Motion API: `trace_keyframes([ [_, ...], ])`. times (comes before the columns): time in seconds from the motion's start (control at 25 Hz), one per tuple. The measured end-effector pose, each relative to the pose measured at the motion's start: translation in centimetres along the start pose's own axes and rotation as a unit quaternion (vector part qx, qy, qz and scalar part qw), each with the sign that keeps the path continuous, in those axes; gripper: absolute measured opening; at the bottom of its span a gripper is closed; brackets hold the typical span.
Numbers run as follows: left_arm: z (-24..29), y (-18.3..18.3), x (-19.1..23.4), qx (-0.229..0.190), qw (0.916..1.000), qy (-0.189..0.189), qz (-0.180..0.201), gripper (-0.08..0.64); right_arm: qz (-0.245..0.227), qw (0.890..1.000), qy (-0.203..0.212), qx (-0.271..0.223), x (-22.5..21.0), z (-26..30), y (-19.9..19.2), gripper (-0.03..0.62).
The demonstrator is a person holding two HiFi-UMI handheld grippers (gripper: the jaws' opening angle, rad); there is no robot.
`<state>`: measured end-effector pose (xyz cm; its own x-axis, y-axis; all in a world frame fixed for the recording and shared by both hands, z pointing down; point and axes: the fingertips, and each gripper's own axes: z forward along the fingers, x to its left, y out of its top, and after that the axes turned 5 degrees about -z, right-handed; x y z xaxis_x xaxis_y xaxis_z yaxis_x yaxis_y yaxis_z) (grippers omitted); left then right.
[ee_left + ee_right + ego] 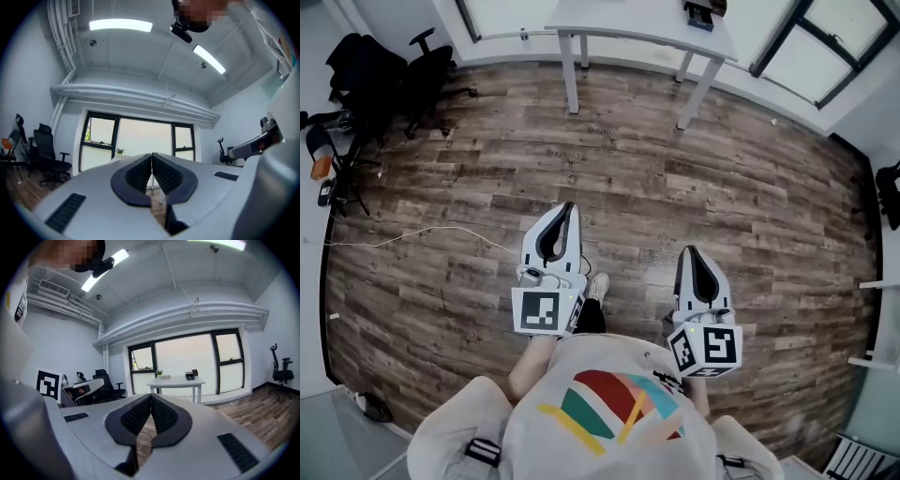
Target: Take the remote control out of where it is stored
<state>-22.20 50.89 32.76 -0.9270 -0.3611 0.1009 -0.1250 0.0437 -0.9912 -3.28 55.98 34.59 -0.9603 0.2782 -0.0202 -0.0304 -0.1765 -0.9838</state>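
No remote control shows in any view. My left gripper is held in front of the person's body over the wooden floor, jaws together and empty; in the left gripper view its dark pads meet. My right gripper hangs beside it to the right, also shut with nothing held, its pads closed tip to tip in the right gripper view. Both point toward the white table by the windows.
A white table with a small dark object on it stands by the windows. Black office chairs and gear sit at the left wall. A thin cable lies across the wooden floor.
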Motion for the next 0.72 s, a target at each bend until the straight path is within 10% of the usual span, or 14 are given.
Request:
trace_keyframes([
  [0.72,11.9,0.0,9.6,0.006,0.9996,0.026,0.003,0.009,0.056,0.998,0.037,-0.001,-1.3,16.8,2.7,0.003],
])
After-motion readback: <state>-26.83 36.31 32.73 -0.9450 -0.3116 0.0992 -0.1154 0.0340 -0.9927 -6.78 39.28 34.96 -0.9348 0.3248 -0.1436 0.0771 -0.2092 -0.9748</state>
